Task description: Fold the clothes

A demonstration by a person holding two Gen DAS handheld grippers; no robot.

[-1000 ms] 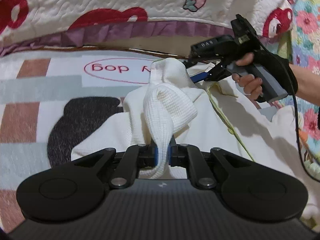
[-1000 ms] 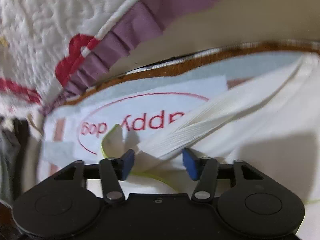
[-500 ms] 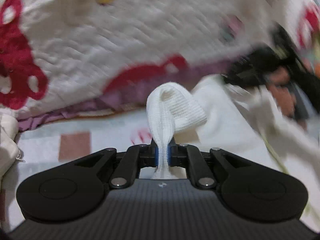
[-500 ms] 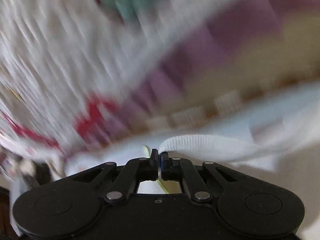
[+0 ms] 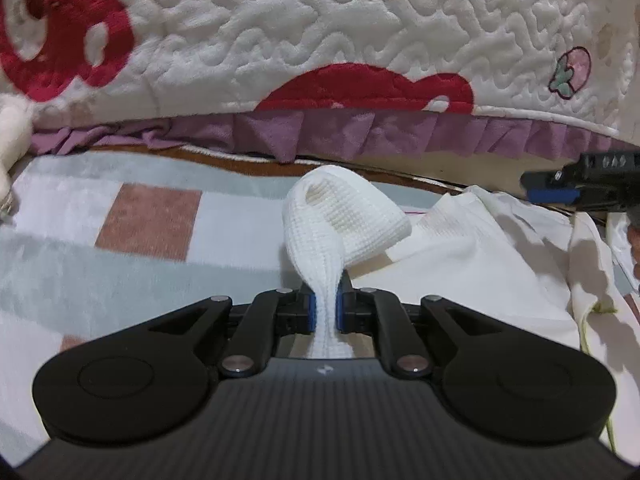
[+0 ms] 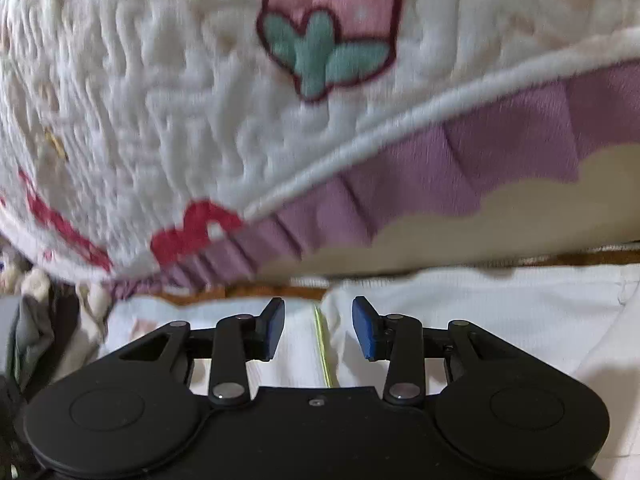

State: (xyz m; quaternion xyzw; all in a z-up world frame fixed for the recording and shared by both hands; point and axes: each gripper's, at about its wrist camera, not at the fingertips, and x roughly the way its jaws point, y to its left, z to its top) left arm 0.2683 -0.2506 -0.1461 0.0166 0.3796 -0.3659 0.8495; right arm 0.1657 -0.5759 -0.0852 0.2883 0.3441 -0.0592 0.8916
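The white garment [image 5: 460, 256] is cloth – its cuff [image 5: 340, 220] a coarse waffle-ribbed knit, the body a smoother matt weave edged with a thin yellow-green seam [image 6: 322, 344]. The quilted cover [image 5: 320, 20] behind looks thick and puffy with wavy stitched ridges and a pleated purple cloth frill [image 5: 400, 136], while the blanket [image 5: 120, 240] below is soft, short-piled plush. The left gripper [image 5: 325, 312] and right gripper [image 6: 318, 328] are matt black plastic with small shiny metal pivot pins and blue rubbery-looking pads [image 6: 366, 332] – the housing in front is finely ribbed.

Right gripper [image 5: 560, 192] half off-frame
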